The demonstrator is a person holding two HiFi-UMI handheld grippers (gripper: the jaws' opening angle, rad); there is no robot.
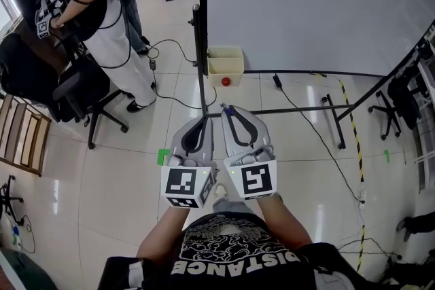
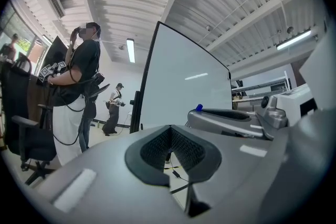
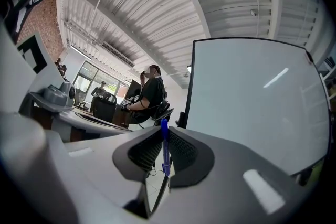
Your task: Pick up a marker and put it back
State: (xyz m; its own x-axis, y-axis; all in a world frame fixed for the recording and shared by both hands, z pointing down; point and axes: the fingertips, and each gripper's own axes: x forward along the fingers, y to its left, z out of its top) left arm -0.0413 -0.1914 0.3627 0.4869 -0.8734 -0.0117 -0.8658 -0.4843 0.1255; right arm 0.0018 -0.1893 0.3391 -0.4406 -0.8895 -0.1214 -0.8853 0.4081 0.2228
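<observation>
A blue marker (image 3: 165, 148) stands upright between the jaws of my right gripper (image 3: 164, 129), which is shut on it. In the head view that marker's blue tip (image 1: 227, 109) pokes out of the right gripper (image 1: 229, 112). Right beside it, my left gripper (image 1: 205, 120) is level, its jaws together with nothing in them. Both grippers point at a large whiteboard (image 1: 306, 3) on a stand a short way ahead. The left gripper view shows its own shut jaws (image 2: 169, 128), the right gripper (image 2: 231, 119) alongside with the marker's blue end (image 2: 199, 108), and the whiteboard (image 2: 178, 86).
A pale bin (image 1: 225, 64) and a red object (image 1: 225, 81) sit on the floor at the whiteboard's foot. The stand's black legs (image 1: 299, 109) and cables (image 1: 177, 51) cross the tiles. A person (image 1: 102, 17) stands by an office chair (image 1: 81, 88) on the left.
</observation>
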